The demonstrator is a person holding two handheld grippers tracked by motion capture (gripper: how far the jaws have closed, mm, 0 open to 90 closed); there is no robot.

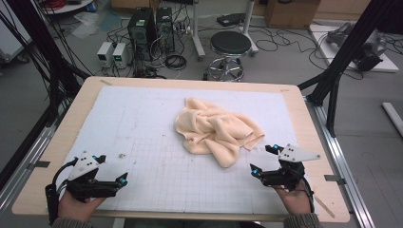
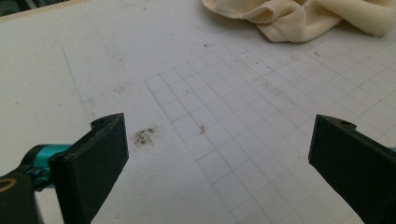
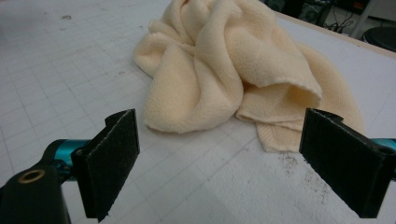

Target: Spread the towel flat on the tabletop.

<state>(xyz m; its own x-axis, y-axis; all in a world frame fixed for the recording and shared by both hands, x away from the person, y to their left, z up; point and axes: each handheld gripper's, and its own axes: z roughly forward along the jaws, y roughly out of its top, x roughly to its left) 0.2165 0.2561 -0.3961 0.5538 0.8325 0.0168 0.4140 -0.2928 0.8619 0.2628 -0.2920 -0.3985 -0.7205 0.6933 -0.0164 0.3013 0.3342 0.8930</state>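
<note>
On the white grid mat [image 1: 142, 142], crumpled cream towel [image 1: 216, 129], left tongs [image 1: 110, 169] and right tongs [image 1: 263, 158] wide open, empty, no legible writing

overhead forward-down, two low views, shared towel [image 1: 216, 129]

A cream-yellow fleece towel [image 1: 216, 129] lies crumpled in a loose heap on the white gridded mat [image 1: 142, 142] that covers the worktop, a little right of the mat's centre and toward its far half. Thick soft folds twist over one another at the middle of the heap. A rounded lobe hangs toward the mat's near edge, and a flatter hemmed corner sticks out toward the mat's right edge. Its surface looks fuzzy and clean.
</note>
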